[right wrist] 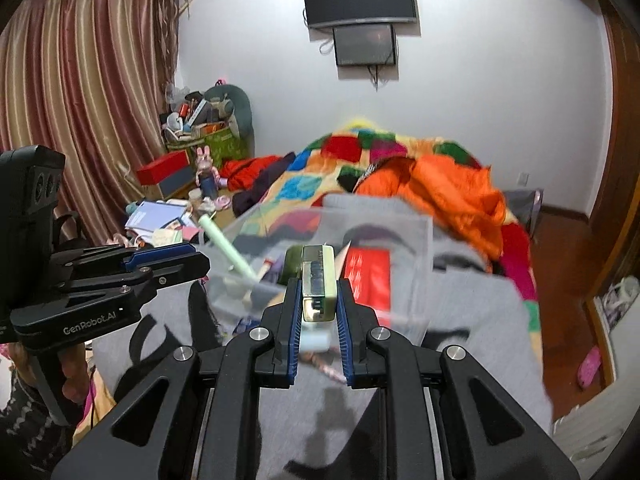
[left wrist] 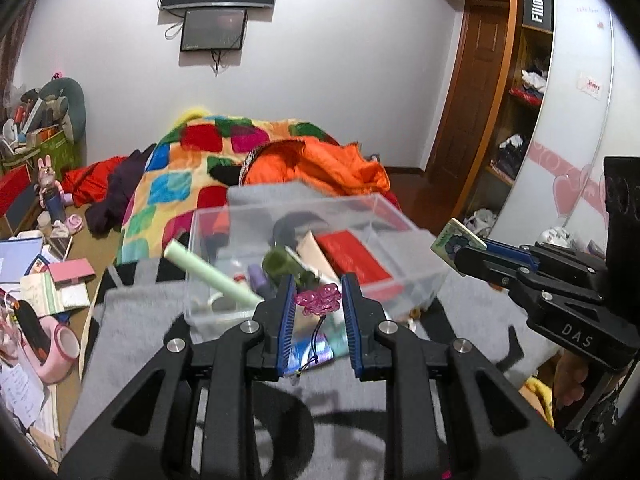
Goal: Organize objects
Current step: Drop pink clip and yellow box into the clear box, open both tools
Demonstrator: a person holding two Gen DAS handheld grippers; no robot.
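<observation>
A clear plastic box [left wrist: 404, 236] sits on grey cloth [left wrist: 132, 332] on the bed. It holds a red packet [left wrist: 356, 254], a pale green tube [left wrist: 208, 276], a dark green item [left wrist: 282, 264] and other small things. My left gripper [left wrist: 319, 298] is shut on a pink translucent charm [left wrist: 318, 299] with a dark cord hanging below, just in front of the box. My right gripper [right wrist: 318, 298] is shut on a small green and gold box [right wrist: 317, 280], held over the clear box's [right wrist: 420, 240] near right side. The right gripper also shows in the left wrist view [left wrist: 460, 245].
A patchwork blanket [left wrist: 180, 168] and an orange jacket [left wrist: 332, 164] lie behind the box. The floor at left is cluttered with books, papers and a pink tape roll [left wrist: 60, 348]. A wardrobe [left wrist: 520, 120] stands at right. Curtains [right wrist: 80, 100] hang at left.
</observation>
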